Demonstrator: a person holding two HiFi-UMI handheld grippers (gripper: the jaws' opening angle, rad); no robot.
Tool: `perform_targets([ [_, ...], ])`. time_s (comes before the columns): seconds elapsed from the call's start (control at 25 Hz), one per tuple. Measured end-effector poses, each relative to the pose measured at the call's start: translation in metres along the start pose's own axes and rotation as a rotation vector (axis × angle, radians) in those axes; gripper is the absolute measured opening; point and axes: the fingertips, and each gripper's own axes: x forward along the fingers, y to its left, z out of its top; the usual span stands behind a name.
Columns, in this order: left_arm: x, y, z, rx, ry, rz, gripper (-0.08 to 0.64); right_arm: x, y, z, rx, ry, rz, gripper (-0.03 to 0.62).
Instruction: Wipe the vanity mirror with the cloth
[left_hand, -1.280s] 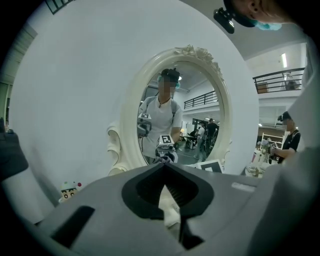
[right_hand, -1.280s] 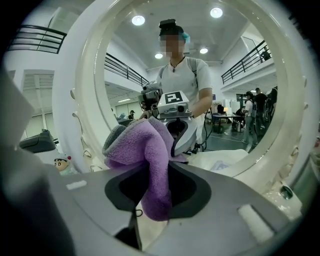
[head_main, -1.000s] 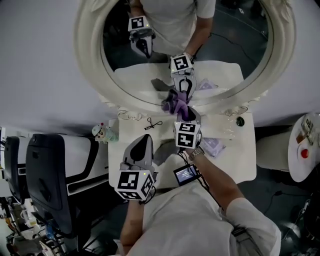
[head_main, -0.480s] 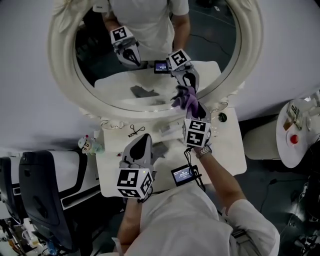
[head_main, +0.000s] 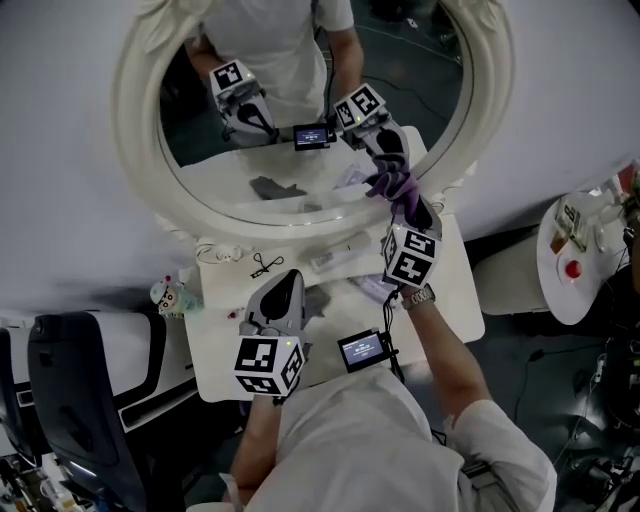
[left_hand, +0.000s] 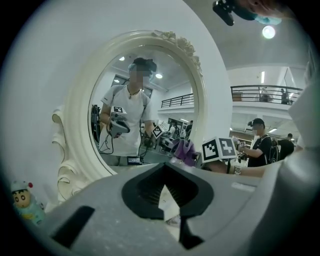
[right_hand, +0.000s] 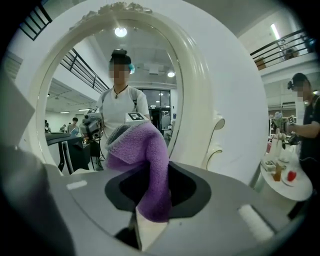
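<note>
While the left gripper (head_main: 284, 285) hung over the near part of the white vanity table (head_main: 450, 300), its jaws were drawn together with nothing between them.

Right gripper (head_main: 410, 212): reached forward, jaws clamped on the cloth (right_hand: 145, 160). The cloth was purple with a soft looped pile, bunched and folded over. It lay against the glass of the vanity mirror (head_main: 300, 100) at its lower right, close to the frame (head_main: 128, 120).

Table: flat, smooth, rectangular. A small cartoon figurine (left_hand: 22, 202) stood at its left edge.

Mirror: oval, upright, with a cream frame in moulded scrollwork.

Surroundings: black chair (head_main: 70, 380) to the left, and a round white side table (right_hand: 295, 192) to the right. Beyond lay a bright hall with a railed gallery (left_hand: 260, 92).
</note>
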Motion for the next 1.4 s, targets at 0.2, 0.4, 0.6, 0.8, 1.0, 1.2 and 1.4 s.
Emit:
perform_targets([
  [0.2, -0.021, 0.018, -0.003, -0.015, -0.025, -0.018, 0.003, -0.041, 0.010, 0.020, 0.054, -0.084, 0.039, 0.110],
  [0.4, -0.046, 0.025, -0.019, -0.030, -0.069, -0.062, 0.003, -0.104, 0.017, 0.028, 0.122, -0.155, 0.102, 0.110],
  [0.6, -0.058, 0.024, -0.045, -0.061, -0.052, -0.133, 0.003, -0.180, 0.026, 0.029, 0.161, -0.192, 0.157, 0.110],
  [0.8, -0.058, 0.001, -0.062, -0.054, -0.041, -0.235, 0.003, -0.254, 0.009, 0.011, 0.291, -0.187, 0.088, 0.109],
  [1.0, -0.077, -0.026, -0.058, -0.033, -0.079, -0.240, 0.003, -0.294, 0.010, -0.024, 0.323, -0.129, 0.138, 0.109],
  [1.2, -0.102, -0.038, -0.069, -0.036, -0.097, -0.083, 0.003, -0.302, 0.031, -0.035, 0.332, -0.160, 0.328, 0.109],
  [1.4, -0.116, -0.094, -0.082, -0.022, -0.140, 0.006, 0.003, -0.330, 0.022, -0.047, 0.294, -0.140, 0.524, 0.109],
])
